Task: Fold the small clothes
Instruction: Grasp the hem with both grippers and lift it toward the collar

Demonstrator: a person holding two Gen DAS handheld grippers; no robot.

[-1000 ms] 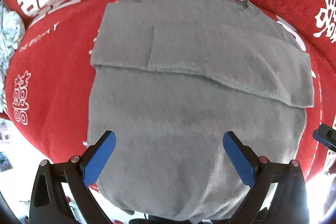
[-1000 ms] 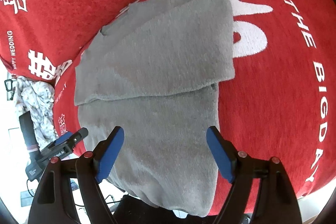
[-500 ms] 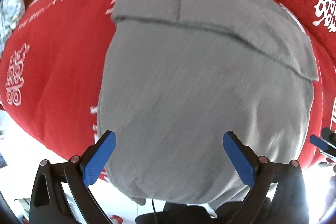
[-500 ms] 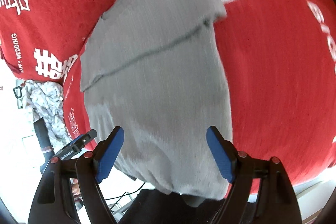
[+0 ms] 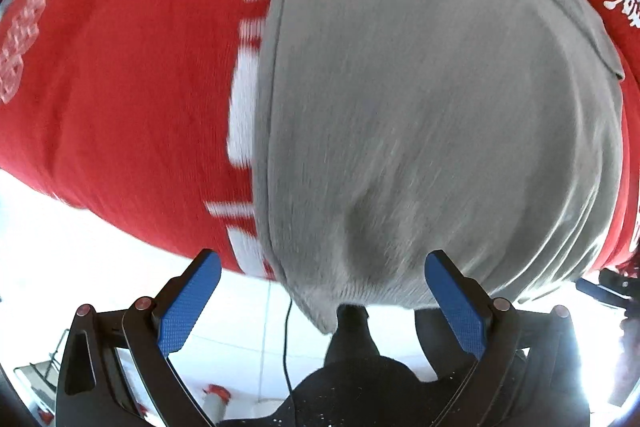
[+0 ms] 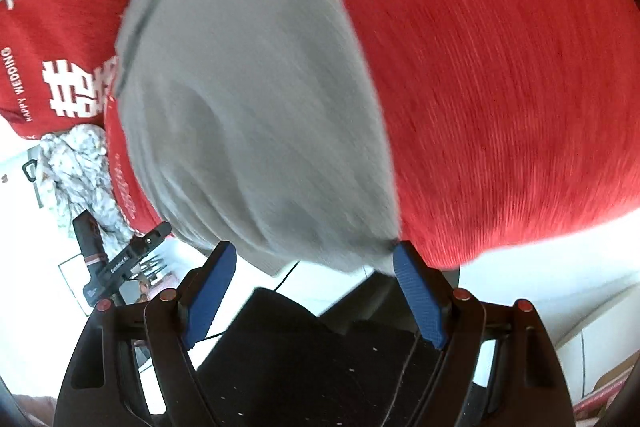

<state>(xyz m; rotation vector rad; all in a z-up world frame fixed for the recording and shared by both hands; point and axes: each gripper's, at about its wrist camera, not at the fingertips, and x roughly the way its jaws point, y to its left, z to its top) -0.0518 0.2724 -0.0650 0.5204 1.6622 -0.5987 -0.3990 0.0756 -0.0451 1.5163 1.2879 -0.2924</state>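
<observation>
Lying flat across a red cloth (image 5: 132,75) printed with white characters, the grey garment (image 5: 432,115) fills most of both wrist views, its near hem hanging a little over the front edge of the covered counter. At its far end a folded-over flap shows as a seam line running across the fabric. Both pictures are streaked with motion blur, so the weave and smaller creases are hard to read.

The left hand-held gripper (image 5: 322,303) sits at the garment's near left corner — its blue-padded jaws stand wide apart, one on either side of the drooping corner, and neither pad presses on the fabric. The right hand-held gripper (image 6: 314,293) is at the near right corner (image 6: 380,259), jaws likewise spread wide; the right pad looks to be just beside or brushing the hem, but the blur leaves that unclear, and nothing is clamped.

In the right wrist view, a crumpled white patterned cloth (image 6: 80,171) lies beyond the garment's left side at the edge of the red cloth. A thin dark cable (image 5: 286,339) runs over the pale floor below the counter's edge.
</observation>
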